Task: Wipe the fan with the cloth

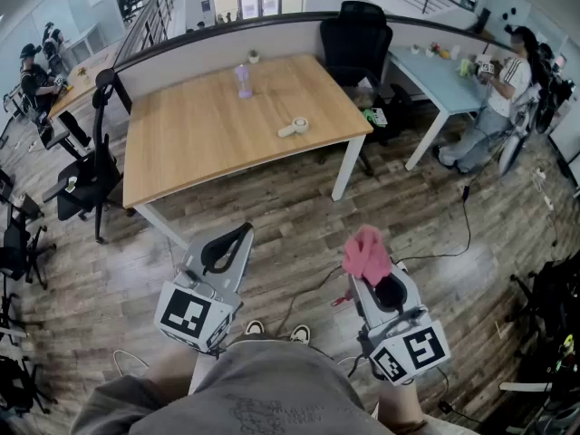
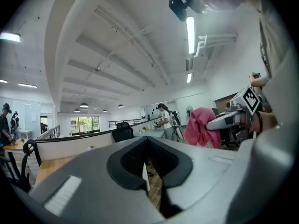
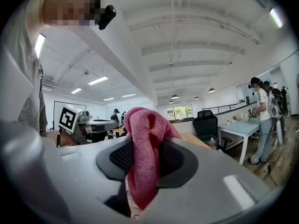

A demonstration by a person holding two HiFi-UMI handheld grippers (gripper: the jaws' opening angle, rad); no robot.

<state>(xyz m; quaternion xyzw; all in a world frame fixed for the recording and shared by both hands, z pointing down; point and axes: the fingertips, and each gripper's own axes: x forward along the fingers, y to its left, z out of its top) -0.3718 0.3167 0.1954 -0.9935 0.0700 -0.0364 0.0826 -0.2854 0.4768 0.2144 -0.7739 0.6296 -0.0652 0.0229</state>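
Observation:
In the head view my right gripper (image 1: 369, 259) is shut on a pink cloth (image 1: 366, 253), which bunches up above its jaws. My left gripper (image 1: 227, 246) is shut with nothing in it. Both are held level over the wooden floor, well short of the wooden table (image 1: 190, 143). On that table stands a small lilac object (image 1: 243, 81), possibly the fan, with a white item (image 1: 294, 127) nearer the front edge. In the right gripper view the cloth (image 3: 144, 148) hangs down between the pads. The left gripper view shows the cloth (image 2: 201, 127) off to the right.
A black office chair (image 1: 355, 39) stands behind the table and others (image 1: 86, 175) stand at its left. A person sits at a pale desk (image 1: 444, 78) at the right. A cable (image 1: 453, 252) runs across the floor. My shoes (image 1: 272, 332) show below.

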